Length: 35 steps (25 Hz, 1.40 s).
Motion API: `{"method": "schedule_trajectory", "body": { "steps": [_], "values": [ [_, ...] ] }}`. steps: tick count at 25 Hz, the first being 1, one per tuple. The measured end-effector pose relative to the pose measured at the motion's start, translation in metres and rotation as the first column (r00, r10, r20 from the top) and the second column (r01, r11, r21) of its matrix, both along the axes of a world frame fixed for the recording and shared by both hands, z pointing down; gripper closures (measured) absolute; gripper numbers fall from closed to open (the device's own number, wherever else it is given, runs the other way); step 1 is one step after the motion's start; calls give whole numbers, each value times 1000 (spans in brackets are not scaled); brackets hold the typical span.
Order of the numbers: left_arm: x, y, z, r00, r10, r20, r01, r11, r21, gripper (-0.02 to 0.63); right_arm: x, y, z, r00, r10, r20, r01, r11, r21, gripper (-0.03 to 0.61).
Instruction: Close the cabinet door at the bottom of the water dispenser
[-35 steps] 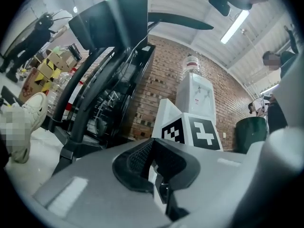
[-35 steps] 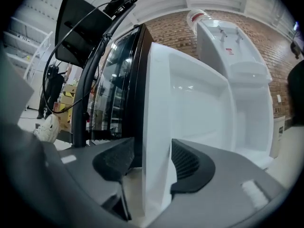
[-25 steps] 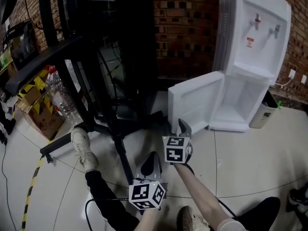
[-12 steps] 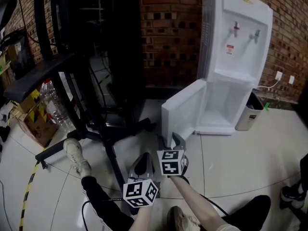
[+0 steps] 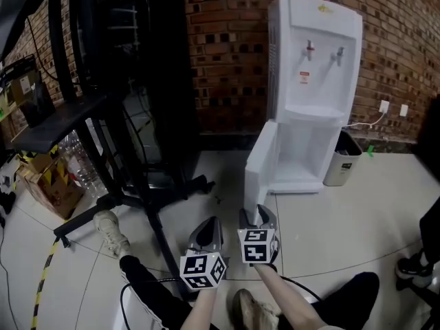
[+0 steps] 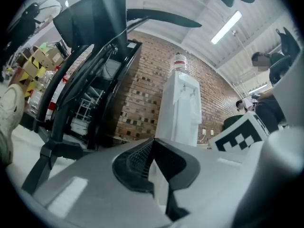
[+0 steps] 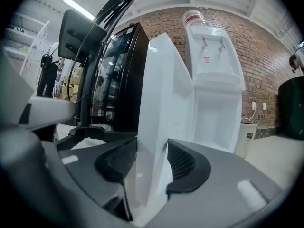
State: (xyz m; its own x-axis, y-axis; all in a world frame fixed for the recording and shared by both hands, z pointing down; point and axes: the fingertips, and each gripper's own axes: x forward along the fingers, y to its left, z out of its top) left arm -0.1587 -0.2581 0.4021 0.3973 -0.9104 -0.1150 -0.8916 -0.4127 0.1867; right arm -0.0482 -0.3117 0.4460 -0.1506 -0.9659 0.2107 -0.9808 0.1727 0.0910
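Head view first: where is the door?
— The cabinet door (image 5: 258, 167) is at the bottom of the water dispenser (image 5: 313, 81). It hangs about half open, with its free edge pointing at me. My right gripper (image 5: 257, 215) is at that edge, low down near the floor (image 5: 357, 212). My left gripper (image 5: 206, 229) is just beside it, off the door.

Left gripper view: is that one holding anything?
— No. Its jaws are pressed together at the tips, with nothing between them. The dispenser is well apart from it.

Right gripper view: and this one?
— Here the door's edge sits right between my jaws. They stand wide because the door is thick. Both pads (image 7: 183, 163) look like they touch it, so I think I have hold of it.

So what step is this?
— I think I am in the middle of swinging the door shut. Next I should push the edge toward the dispenser, curving round the hinge. Then I should let go before my jaws get trapped, and give one last push.
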Motion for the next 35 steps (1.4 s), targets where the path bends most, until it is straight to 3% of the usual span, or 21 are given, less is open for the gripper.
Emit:
{"method": "schedule_trajectory", "body": {
  "steps": [6,15,19,23,24,26,35],
  "values": [
    [12,2,20,1000,27,8,-26,998,-53,597,45,25,-3,995,86,-58,-87,996,-6,396],
    [17,8,-2,997,81,-21,-81,997,-11,597,104,42,-3,980,178,-87,-183,982,-52,408],
    [21,5,5,996,89,-27,-90,995,-37,598,118,46,-4,971,222,-91,-227,972,-56,410],
    [37,6,11,991,126,35,-125,992,-36,598,124,50,-4,959,259,-115,-267,962,-60,417],
    [40,7,12,989,138,50,-137,990,-28,598,125,51,-4,954,269,-129,-278,959,-58,428],
    [47,9,14,985,159,65,-158,987,-15,598,125,54,-5,943,291,-158,-302,952,-45,577],
    [51,8,18,984,166,61,-166,986,-11,597,144,53,-5,930,328,-166,-337,941,-29,578]
  ]
}}
